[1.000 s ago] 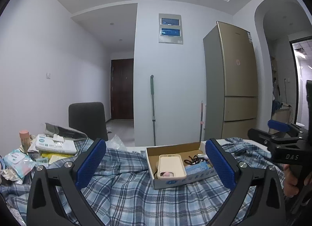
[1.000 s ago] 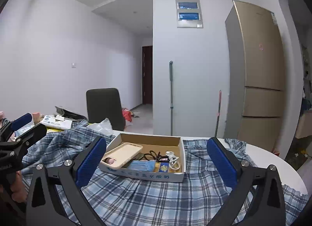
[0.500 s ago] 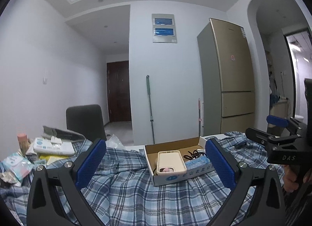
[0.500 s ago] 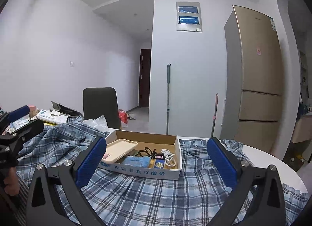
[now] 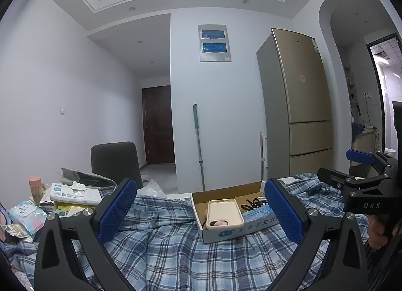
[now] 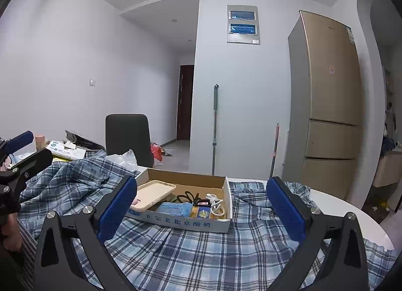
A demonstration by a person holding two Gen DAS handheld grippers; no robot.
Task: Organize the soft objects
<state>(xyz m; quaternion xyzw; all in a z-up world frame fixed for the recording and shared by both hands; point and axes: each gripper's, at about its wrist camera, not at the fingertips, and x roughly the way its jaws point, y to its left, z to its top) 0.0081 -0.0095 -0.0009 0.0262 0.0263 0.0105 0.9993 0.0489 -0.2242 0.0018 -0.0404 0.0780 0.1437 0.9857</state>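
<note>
Left gripper and right gripper both hovering released, jaws wide, above plaid shirt; cardboard box sitting on shirt mid-table.

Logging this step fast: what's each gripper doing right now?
Left gripper: open, holding nothing, above the plaid cloth.
Right gripper: open, holding nothing, facing the cardboard box.

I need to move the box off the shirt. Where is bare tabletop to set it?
Bare white table shows only on the right, past the plaid shirt toward the fridge. The cardboard box sits on the shirt. The left end is crowded with packets.
</note>
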